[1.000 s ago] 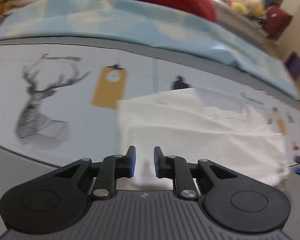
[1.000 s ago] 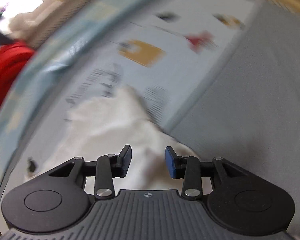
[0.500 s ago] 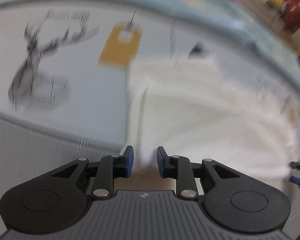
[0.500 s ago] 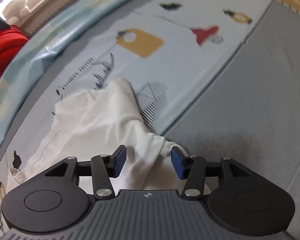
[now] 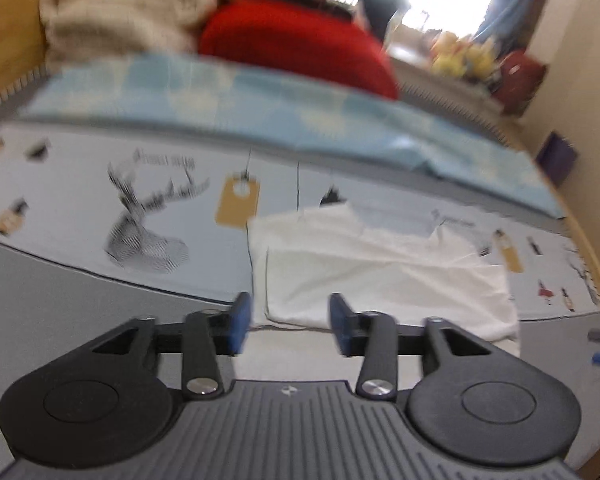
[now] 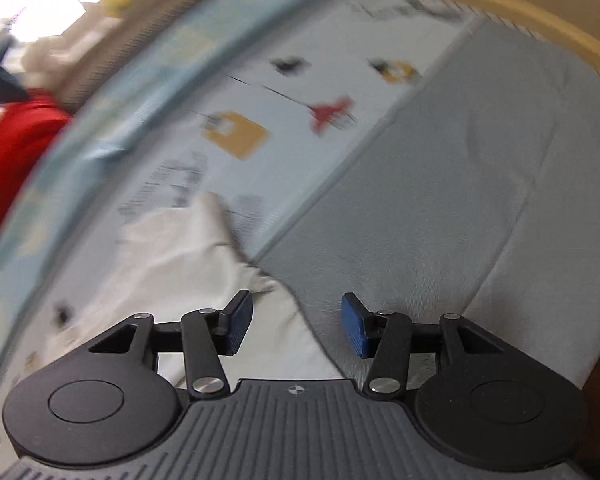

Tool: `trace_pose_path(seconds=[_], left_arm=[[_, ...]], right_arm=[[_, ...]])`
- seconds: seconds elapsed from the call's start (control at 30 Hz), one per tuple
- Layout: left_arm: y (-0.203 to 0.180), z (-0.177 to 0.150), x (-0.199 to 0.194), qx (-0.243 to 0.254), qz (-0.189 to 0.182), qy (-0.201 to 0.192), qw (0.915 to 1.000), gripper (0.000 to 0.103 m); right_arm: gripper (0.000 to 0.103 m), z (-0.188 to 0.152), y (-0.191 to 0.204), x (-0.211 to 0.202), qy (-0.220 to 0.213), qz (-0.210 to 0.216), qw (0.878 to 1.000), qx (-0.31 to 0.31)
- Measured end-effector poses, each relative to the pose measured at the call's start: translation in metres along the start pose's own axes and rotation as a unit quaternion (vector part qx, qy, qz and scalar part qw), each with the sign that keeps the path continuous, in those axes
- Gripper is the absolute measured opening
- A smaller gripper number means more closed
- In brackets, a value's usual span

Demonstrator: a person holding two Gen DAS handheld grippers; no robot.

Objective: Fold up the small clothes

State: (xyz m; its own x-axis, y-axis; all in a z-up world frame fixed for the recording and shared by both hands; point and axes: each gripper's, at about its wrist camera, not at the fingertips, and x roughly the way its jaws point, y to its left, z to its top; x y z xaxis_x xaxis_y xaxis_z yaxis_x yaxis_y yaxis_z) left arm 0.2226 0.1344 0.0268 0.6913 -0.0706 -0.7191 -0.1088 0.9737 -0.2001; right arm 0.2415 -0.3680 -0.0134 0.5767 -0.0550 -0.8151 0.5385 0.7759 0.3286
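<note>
A small white garment (image 5: 380, 276) lies flat on the printed bed cover, its near edge over the grey strip. My left gripper (image 5: 288, 322) is open and empty above the garment's near left corner. In the right wrist view the garment (image 6: 172, 272) lies to the left, with a pointed corner reaching onto the grey sheet. My right gripper (image 6: 296, 328) is open and empty over the garment's near right edge. Both views are blurred by motion.
The bed cover (image 5: 80, 208) is pale blue with deer and tag prints, over a grey sheet (image 6: 480, 208). A light blue blanket (image 5: 260, 108), a red cloth (image 5: 296, 48) and folded cream towels (image 5: 116, 12) lie at the back. A wooden bed edge (image 6: 500, 4) runs along the right.
Both grippers have opened wider. The left gripper has pulled back and tilted up, so more of the bed's far side shows. The right gripper has shifted, with the garment's corner now between its jaws.
</note>
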Motion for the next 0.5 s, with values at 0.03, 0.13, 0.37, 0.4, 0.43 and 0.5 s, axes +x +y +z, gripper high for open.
trace_pose_path(seconds=[0.03,0.13,0.37,0.4,0.43,0.5], left_arm=[[0.003,-0.011,-0.019,0.002,-0.005,-0.013,0.9999,0.061],[0.010,-0.050,-0.058,-0.002,-0.024,-0.024,0.9994,0.061],[0.042,-0.176,-0.035,-0.034,0.019,0.133,0.9903,0.029],[0.045,-0.184,-0.031,-0.042,0.022,0.150,0.9875,0.029],[0.046,-0.186,-0.028,-0.043,0.013,0.159,0.9863,0.029],[0.043,-0.188,-0.025,-0.024,-0.002,0.166,0.9858,0.029]], right_arm=[[0.052,-0.005,-0.003,-0.017,-0.010,0.021,0.999,-0.024],[0.053,-0.032,-0.020,-0.069,-0.043,0.083,0.989,-0.115],[0.054,-0.101,-0.090,-0.088,-0.019,0.083,0.980,-0.178],[0.054,-0.107,-0.100,-0.085,-0.015,0.075,0.982,-0.174],[0.054,-0.112,-0.112,-0.078,-0.005,0.061,0.984,-0.169],[0.054,-0.118,-0.129,-0.069,0.011,0.043,0.988,-0.151]])
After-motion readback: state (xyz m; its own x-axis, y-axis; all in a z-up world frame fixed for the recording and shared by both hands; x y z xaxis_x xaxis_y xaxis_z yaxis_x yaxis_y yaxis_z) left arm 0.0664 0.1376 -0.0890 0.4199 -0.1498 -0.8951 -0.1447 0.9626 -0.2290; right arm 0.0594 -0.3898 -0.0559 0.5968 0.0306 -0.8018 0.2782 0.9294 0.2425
